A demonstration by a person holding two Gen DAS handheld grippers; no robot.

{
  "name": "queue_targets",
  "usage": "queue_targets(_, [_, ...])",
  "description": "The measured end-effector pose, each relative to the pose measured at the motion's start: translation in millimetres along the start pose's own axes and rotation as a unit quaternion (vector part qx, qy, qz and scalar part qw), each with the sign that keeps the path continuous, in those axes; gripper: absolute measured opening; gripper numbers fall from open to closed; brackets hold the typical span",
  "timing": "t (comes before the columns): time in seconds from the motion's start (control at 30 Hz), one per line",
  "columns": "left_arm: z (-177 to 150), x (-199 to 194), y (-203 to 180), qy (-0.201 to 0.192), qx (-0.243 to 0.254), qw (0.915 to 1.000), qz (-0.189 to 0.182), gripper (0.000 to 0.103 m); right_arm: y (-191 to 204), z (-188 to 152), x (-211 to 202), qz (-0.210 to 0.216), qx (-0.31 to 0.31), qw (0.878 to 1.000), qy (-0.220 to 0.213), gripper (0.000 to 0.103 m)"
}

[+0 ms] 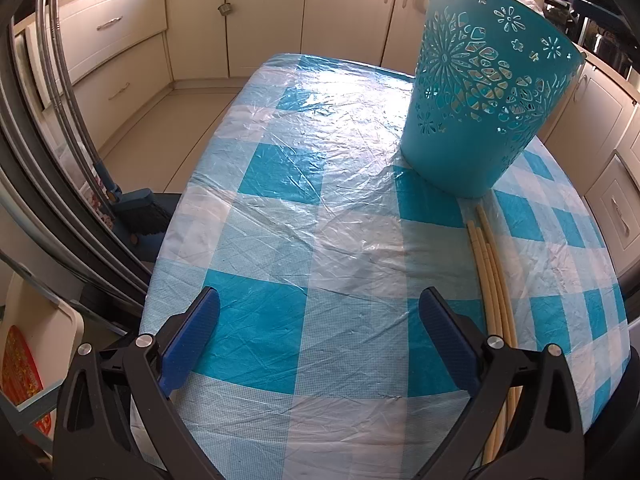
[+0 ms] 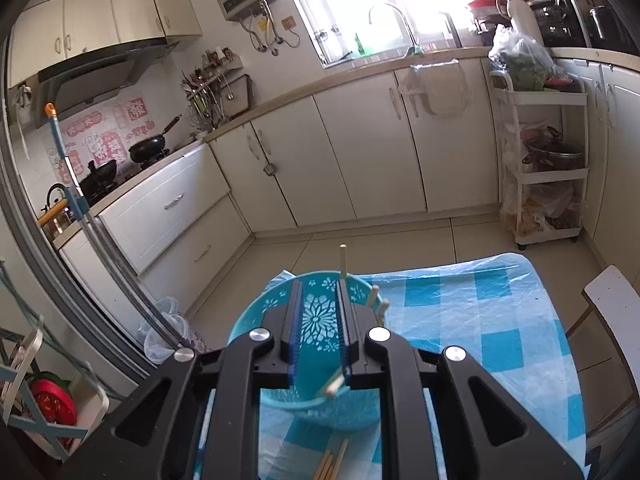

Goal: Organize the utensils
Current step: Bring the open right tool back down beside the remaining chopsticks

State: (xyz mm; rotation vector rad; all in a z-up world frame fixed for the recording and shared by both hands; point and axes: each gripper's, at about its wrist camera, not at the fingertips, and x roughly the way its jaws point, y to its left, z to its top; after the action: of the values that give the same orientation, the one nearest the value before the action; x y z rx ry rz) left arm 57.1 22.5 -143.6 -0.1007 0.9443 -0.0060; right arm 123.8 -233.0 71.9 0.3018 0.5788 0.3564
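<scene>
checked table (image 1: 280, 200) | chopsticks (image 1: 492, 280) point toward basket (image 1: 480, 120) | left gripper (image 1: 320, 340) wide | right gripper (image 2: 320, 316) narrow, chopstick (image 2: 343, 260) alongside one finger

Left wrist: looks steeply down, close over the checked table (image 1: 280, 208), basket (image 1: 480, 112) ahead-right of its claw.
Right wrist: tilted slightly down, just above the basket (image 2: 256, 332), kitchen beyond.
Shared: basket, table.

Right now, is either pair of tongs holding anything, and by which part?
Nothing is gripped. The left tongs gape empty. A chopstick lies against one side of the right tongs above the basket, jaws wider than it.
</scene>
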Motion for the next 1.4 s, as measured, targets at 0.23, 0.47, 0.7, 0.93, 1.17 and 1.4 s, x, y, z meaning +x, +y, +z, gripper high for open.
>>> queue_targets(0.23, [-0.3, -0.3, 0.3, 0.000, 0.001, 1.0000, 0.000, 0.096, 3.1, -81.5, -1.6, -0.016, -0.025, 0.995, 0.100, 0.017])
queue_targets(0.47, [-0.3, -0.2, -0.1, 0.000, 0.001, 1.0000, 0.001, 0.096, 1.8, -155.5, 41.7, -0.041, -0.019, 0.978, 0.202, 0.015])
queue_targets(0.7, [-0.7, 0.2, 0.3, 0.001, 0.004, 1.0000, 0.002, 0.096, 5.6, -156.3, 70.9, -0.074, -0.027, 0.975, 0.207, 0.015])
queue_targets(0.93, [-0.9, 0.3, -0.4, 0.001, 0.004, 1.0000, 0.002, 0.096, 3.5, -155.2, 83.2, -0.095, -0.040, 0.971, 0.214, 0.012])
queue_targets(1.17, [-0.5, 1.0, -0.4, 0.002, 0.006, 1.0000, 0.004, 0.096, -5.4, -154.1, 77.2, -0.098, -0.050, 0.970, 0.218, 0.010])
queue_targets(1.4, [-1.0, 1.4, 0.0, 0.003, 0.008, 1.0000, 0.005, 0.096, -22.1, -155.4, 61.7, -0.099, -0.049, 0.969, 0.220, 0.010])
